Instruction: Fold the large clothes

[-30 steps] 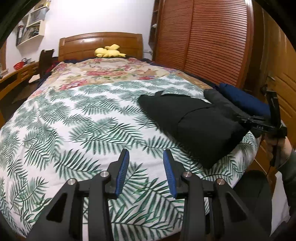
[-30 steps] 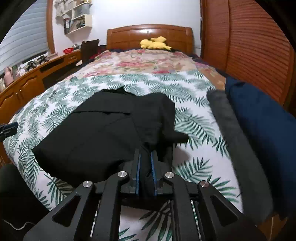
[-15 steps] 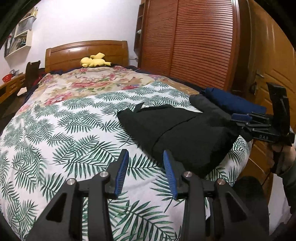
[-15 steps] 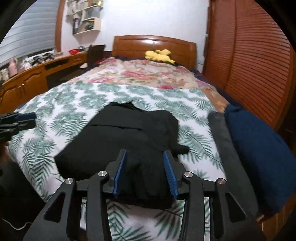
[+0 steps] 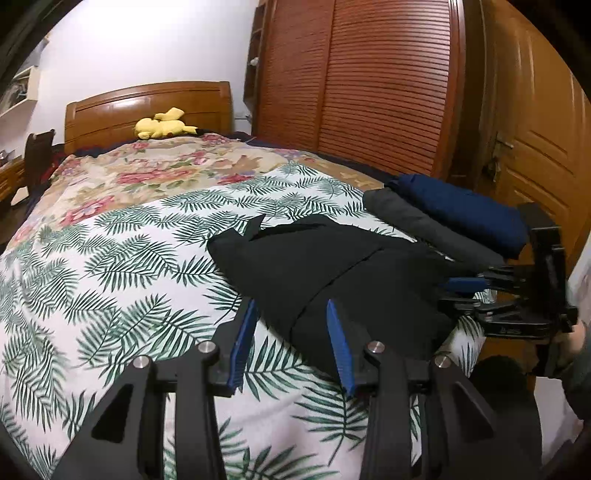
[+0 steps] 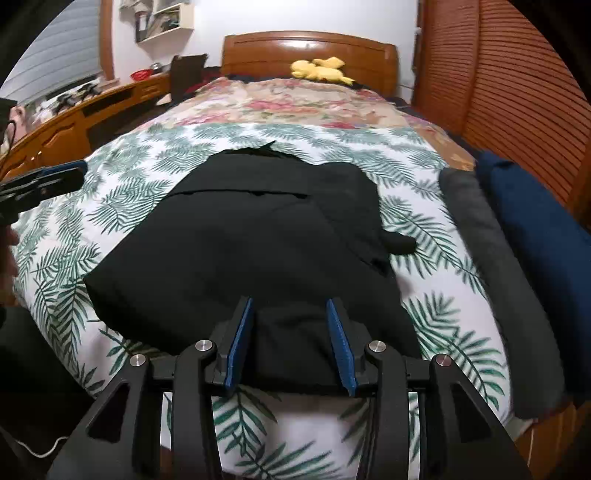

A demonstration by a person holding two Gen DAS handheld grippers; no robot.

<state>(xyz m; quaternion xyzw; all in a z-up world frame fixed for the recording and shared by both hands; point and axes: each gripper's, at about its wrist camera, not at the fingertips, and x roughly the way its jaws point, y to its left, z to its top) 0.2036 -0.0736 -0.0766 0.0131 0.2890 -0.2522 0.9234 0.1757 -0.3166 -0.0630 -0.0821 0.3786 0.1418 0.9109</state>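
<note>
So the whole thing happens on a bed (image 6: 436,236) with a white cover full of green palm leaves; further up there's a flowery quilt (image 6: 295,107) and a glossy wooden headboard (image 6: 310,48). One yellow plush toy (image 6: 321,70) sits right up against the headboard. To the right of the bed is a slatted reddish-brown wardrobe (image 5: 369,92), and next to that a panelled wooden door (image 5: 535,140). On the other side there's a long wooden desk (image 6: 66,125) with clutter on it, plus a white wall shelf (image 6: 166,22) above.

Clothes count: three. One black garment (image 6: 258,236), folded into a rough rectangle, lies flat near the foot edge of the bed. Just to its right are one grey folded piece (image 6: 491,258) and one navy folded piece (image 6: 535,229), lying side by side along the edge of the bed.

Two sets of tongs. The right tongs (image 6: 290,339) are parted, pads on either side of the garment's near edge but not pinching it. The left tongs (image 5: 291,347) are parted too, nothing in them, hovering over the leaf cover at the garment's left corner.
</note>
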